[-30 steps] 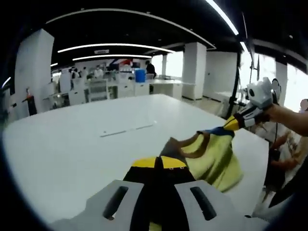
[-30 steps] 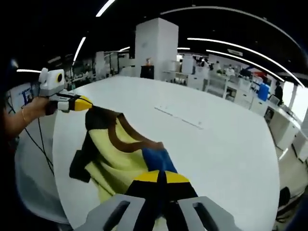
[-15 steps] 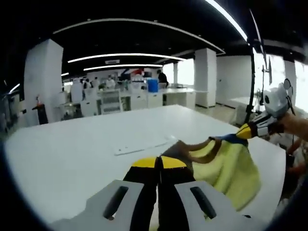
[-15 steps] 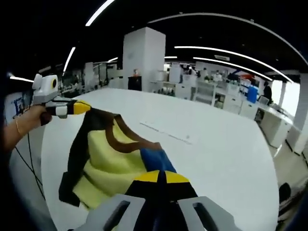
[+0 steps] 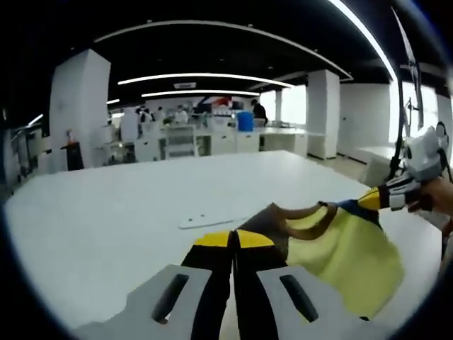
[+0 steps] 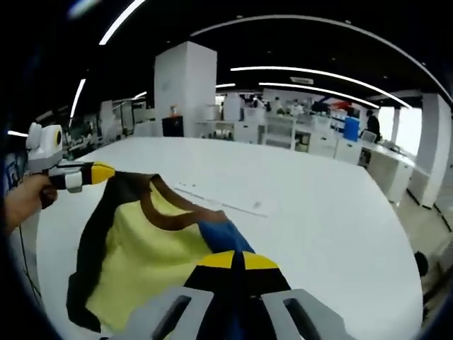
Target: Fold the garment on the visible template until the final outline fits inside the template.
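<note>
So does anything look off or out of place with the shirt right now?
Yes. The yellow shirt hangs bunched in the air between the left gripper and right gripper, lifted off the white table rather than lying flat. No damage shows.

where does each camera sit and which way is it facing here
Left gripper view: rides the left tongs, looking along them across the white table; the right tongs enter from the right, held by a hand.
Right gripper view: rides the right tongs, facing across the table; the left tongs and a hand enter from the left.
Shared: the yellow garment with brown collar hangs between both tongs, above the table.
</note>
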`<control>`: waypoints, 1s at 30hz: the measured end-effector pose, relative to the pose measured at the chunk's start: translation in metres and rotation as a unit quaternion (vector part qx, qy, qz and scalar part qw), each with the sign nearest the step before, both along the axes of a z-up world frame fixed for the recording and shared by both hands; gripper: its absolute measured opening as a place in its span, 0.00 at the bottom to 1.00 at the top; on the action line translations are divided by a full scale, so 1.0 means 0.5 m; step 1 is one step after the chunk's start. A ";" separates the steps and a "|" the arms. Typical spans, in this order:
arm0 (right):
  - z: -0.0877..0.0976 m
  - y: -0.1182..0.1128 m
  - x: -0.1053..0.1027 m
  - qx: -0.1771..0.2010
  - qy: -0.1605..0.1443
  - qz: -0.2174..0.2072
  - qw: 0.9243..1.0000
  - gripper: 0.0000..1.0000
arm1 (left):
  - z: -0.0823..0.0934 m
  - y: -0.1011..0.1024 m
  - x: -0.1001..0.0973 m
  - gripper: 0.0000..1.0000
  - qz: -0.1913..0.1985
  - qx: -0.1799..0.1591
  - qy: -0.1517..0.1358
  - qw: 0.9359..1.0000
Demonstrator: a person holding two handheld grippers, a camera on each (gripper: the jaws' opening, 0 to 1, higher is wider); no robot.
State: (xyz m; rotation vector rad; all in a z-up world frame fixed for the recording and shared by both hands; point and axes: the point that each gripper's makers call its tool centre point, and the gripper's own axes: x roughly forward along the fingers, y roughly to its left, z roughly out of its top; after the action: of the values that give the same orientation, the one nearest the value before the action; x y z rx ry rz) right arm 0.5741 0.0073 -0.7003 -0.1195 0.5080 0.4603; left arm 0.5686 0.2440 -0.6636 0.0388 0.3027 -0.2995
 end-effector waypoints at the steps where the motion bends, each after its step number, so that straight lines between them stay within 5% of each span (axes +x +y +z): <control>1: -0.009 0.002 0.007 0.003 0.004 -0.001 1.000 0.00 | -0.013 0.000 0.007 0.00 0.000 0.001 0.006 1.000; 9: -0.096 0.010 0.037 0.008 0.056 -0.013 0.998 0.00 | -0.102 0.014 0.047 0.00 0.001 0.030 0.039 0.999; 15: -0.134 0.013 0.042 0.011 0.079 -0.016 0.997 0.00 | -0.142 0.012 0.062 0.00 0.000 0.017 0.060 0.998; 19: -0.155 0.011 0.041 0.004 0.093 -0.014 0.996 0.00 | -0.169 0.020 0.068 0.00 -0.002 0.038 0.069 0.997; 25: -0.158 0.008 0.036 0.017 0.107 -0.014 0.994 0.00 | -0.179 0.025 0.054 0.00 -0.005 0.036 0.082 0.996; 30: -0.140 -0.007 0.029 0.023 0.115 -0.025 0.993 0.18 | -0.165 0.031 0.036 0.04 -0.010 0.034 0.081 0.996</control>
State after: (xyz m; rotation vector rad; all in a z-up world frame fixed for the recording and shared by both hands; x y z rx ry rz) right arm 0.5883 0.0037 -0.7705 -0.0083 0.7235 0.4380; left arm 0.5865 0.2596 -0.7462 0.0838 0.4742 -0.3124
